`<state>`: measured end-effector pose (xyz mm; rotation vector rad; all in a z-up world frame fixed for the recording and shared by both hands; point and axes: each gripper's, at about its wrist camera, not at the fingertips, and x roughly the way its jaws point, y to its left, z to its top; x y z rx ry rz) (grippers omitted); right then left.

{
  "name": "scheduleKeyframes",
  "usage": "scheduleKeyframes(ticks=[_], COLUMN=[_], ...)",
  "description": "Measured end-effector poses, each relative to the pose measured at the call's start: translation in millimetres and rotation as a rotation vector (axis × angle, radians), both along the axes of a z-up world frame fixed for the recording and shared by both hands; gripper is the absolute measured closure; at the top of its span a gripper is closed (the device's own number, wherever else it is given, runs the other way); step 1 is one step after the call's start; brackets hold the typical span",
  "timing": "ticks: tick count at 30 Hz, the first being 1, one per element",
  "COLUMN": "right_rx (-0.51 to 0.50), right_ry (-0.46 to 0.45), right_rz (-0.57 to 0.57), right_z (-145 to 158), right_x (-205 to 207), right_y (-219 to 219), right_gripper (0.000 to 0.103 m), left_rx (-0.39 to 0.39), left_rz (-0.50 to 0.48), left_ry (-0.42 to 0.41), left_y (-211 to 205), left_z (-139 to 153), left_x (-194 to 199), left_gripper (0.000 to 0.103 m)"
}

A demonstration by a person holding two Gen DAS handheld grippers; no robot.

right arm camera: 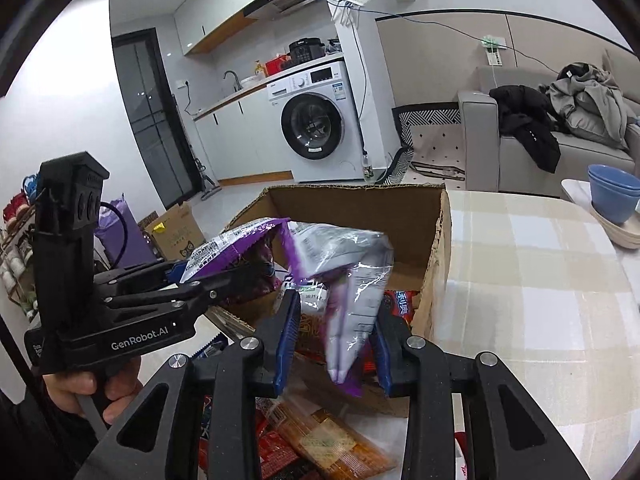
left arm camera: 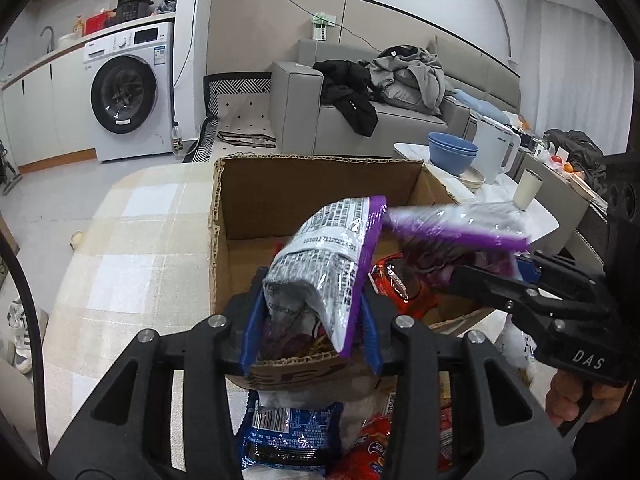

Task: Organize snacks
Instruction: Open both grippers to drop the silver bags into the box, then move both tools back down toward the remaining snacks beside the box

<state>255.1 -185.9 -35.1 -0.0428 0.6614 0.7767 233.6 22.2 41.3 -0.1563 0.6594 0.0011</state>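
Scene: a person holds a black two-finger tool in each hand above an open cardboard box (left arm camera: 320,196) on a desk (left arm camera: 132,240) with a pale checked cloth
Left tool (left arm camera: 312,320): its blue pads are clamped on the lower end of a purple and silver snack bag (left arm camera: 324,256); the bag stands up from the pads, over the near edge of the box
Right tool (right arm camera: 334,340): its blue pads are clamped on a second purple and silver snack bag (right arm camera: 352,280), which hangs over the inside of the box
The two bags: side by side above the box, top corners close together; whether they touch is unclear
Inside the box: red snack packets (left arm camera: 400,284) on the floor near the right wall
In front of the box: more snacks on the desk, a blue packet (left arm camera: 288,436), red packets, and an orange packet (right arm camera: 332,444)
Right of the box: stacked blue bowls (left arm camera: 452,152) and a white kettle (left arm camera: 496,148)
Beyond the box: a washing machine (left arm camera: 128,92) and a grey sofa (left arm camera: 400,120) with piled clothes
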Motion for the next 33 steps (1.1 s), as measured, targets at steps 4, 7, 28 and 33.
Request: scheduleKeyframes(ticks=[4,7,28,33], right_rx=[-0.023,-0.019,0.03,0.014], right_ry=[-0.005,-0.001,-0.074,-0.094], right_rz=[0.002,0.009,0.009,-0.023], right_z=[-0.9,-0.7,17.5,20.1], right_x=[1.7,2.2,-17.9,-35.4], right_y=[0.6,0.8,-19.0,-33.3], right_gripper=[0.069,0.069,0.013,0.002], left_rx=[0.011,0.0,0.014,0.026], left_rz=[-0.004,-0.009,-0.058,-0.022], left_ry=[0.028,0.048,0.012,-0.002], left_y=[-3.5,-2.7,-17.6,-18.7], left_z=[-2.2,-2.5,16.9,20.6], left_x=[2.1,-0.9,-42.6,-67.7], left_gripper=[0.062,0.062,0.001,0.001])
